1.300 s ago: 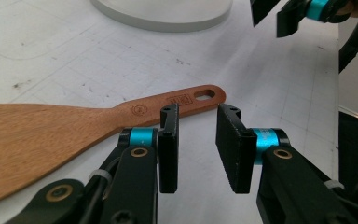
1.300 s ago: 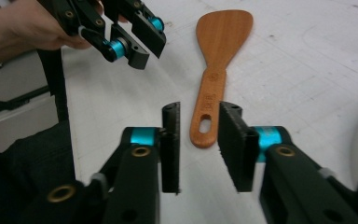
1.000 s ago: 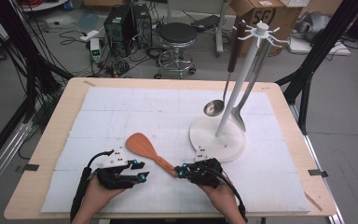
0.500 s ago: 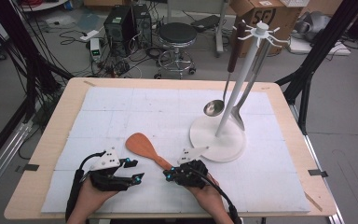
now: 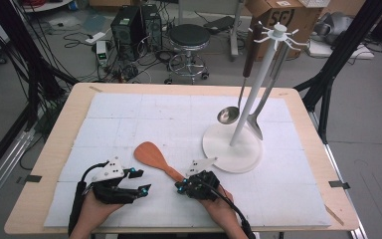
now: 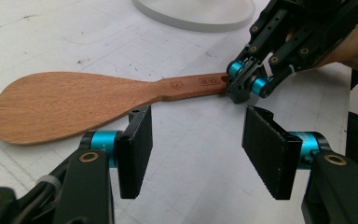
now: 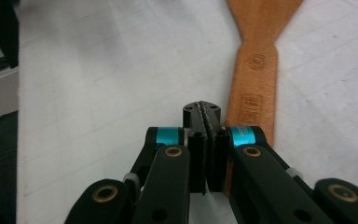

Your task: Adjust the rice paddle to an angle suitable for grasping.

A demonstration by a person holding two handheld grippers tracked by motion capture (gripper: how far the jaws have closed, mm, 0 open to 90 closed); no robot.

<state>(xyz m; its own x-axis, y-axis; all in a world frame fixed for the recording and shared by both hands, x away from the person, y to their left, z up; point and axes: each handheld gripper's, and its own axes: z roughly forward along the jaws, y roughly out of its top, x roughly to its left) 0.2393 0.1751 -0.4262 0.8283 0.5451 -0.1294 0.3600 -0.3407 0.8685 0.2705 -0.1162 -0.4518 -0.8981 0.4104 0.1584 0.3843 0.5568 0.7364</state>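
- Nearest the person, the left gripper has just been opening its jaws; they stand apart with only bare mat between them, just short of the wooden spatula.
- Beside the spatula's handle end, the right gripper is pressed shut on nothing; it may nudge the handle and skid the spatula across the white mat.
- Farther off, the white utensil stand with its hanging ladle could be knocked by a careless lift.
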